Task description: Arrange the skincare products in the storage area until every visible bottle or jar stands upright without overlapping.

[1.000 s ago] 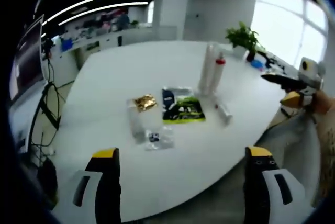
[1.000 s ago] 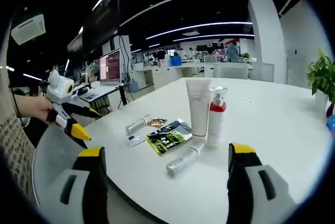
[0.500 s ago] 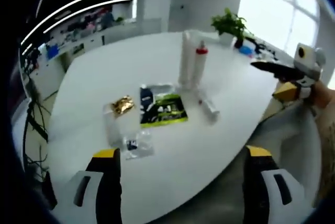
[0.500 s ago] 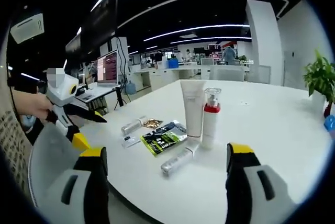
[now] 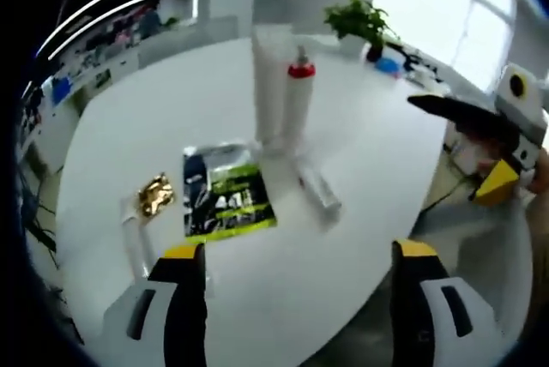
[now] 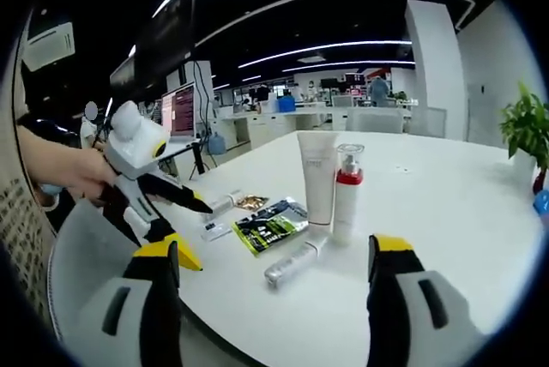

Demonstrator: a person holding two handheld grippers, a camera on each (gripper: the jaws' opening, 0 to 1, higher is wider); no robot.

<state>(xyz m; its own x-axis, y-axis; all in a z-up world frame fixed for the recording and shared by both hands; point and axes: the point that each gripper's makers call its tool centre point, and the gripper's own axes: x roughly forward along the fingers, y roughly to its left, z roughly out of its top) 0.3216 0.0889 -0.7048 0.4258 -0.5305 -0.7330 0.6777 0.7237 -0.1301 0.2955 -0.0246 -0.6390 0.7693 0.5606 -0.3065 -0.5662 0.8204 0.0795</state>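
On the white table (image 5: 377, 153) a white tube (image 5: 268, 84) and a red-collared pump bottle (image 5: 298, 97) stand upright side by side. A silver tube (image 5: 319, 189) lies flat in front of them, beside a green-black sachet (image 5: 225, 200), a gold sachet (image 5: 155, 195) and a clear tube (image 5: 133, 238) lying flat. My left gripper (image 5: 300, 255) hovers open over the near table edge. In the right gripper view I see the same white tube (image 6: 318, 174), pump bottle (image 6: 346, 195), silver tube (image 6: 296, 261) and green-black sachet (image 6: 273, 225). My right gripper (image 6: 274, 247) is open and holds nothing. The left gripper (image 6: 199, 237) enters there from the left, and the right gripper (image 5: 450, 148) enters the left gripper view from the right.
A potted plant (image 5: 360, 20) and a small blue object (image 5: 388, 64) stand at the table's far side. A person's hand (image 6: 60, 170) holds the left gripper. Desks with monitors (image 6: 178, 110) are beyond the table. A small clear sachet (image 6: 214, 230) lies near the table edge.
The left gripper has moved in toward the table and the products, which now look larger in its view. The right gripper has barely moved. No product has shifted.
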